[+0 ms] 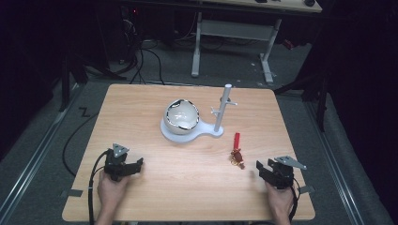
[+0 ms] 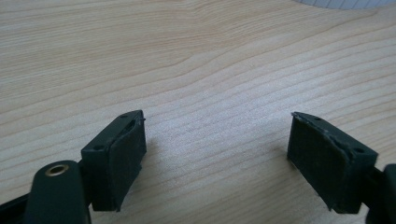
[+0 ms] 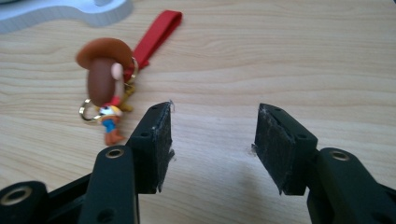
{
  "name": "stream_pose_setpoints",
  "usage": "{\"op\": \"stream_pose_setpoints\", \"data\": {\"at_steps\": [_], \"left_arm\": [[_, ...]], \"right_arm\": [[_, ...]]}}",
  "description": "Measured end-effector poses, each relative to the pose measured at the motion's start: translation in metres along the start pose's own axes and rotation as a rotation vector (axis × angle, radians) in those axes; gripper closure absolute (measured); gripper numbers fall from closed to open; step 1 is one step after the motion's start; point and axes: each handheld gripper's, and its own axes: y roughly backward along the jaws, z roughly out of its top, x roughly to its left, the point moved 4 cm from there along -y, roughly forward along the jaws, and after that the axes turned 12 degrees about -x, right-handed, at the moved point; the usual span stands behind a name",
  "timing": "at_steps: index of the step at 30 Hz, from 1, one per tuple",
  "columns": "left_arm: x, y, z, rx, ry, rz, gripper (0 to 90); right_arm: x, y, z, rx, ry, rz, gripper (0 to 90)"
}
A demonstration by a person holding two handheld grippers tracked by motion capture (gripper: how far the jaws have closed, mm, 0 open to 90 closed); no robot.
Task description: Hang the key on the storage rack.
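Both grippers, left (image 1: 126, 165) and right (image 1: 274, 171), released, resting on light wooden tabletop (image 1: 187, 183); best approach to brown-hatted figurine keychain with red strap (image 3: 112, 84): right gripper, squarely.

One bowl (image 1: 181, 115), one stand (image 1: 224, 108), one keychain (image 1: 236, 153), two tools.

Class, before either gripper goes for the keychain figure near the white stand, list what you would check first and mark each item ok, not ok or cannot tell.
1. Right gripper open, nothing between its jaws: ok.
2. Left gripper open, nothing held: ok.
3. Keychain figure lies free on the table, touching neither gripper: ok.
4. Red strap free of the white stand: ok; it lies beside the base.
5. Peg on the stand's post unoccupied: ok.
6. Bowl firmly seated on the stand: cannot tell.
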Motion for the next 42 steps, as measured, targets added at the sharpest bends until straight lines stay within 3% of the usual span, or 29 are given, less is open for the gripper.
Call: {"op": "stream_pose_setpoints", "data": {"at_steps": [4,21,29,42], "left_arm": [[0.0,0.0,0.0,0.0,0.002,0.0,19.9],[0.0,0.0,0.0,0.0,0.0,0.0,19.9],[0.0,0.0,0.0,-0.001,0.0,0.001,19.9],[0.0,0.0,0.0,0.0,0.001,0.0,19.9]], "right_arm": [[0.01,0.0,0.005,-0.014,0.014,0.045,47.7],[0.033,-0.012,0.014,-0.005,0.04,0.127,50.9],[0.044,-0.025,0.018,0.007,0.038,0.173,54.9],[0.052,-0.043,0.015,0.04,0.011,0.203,57.8]]}}
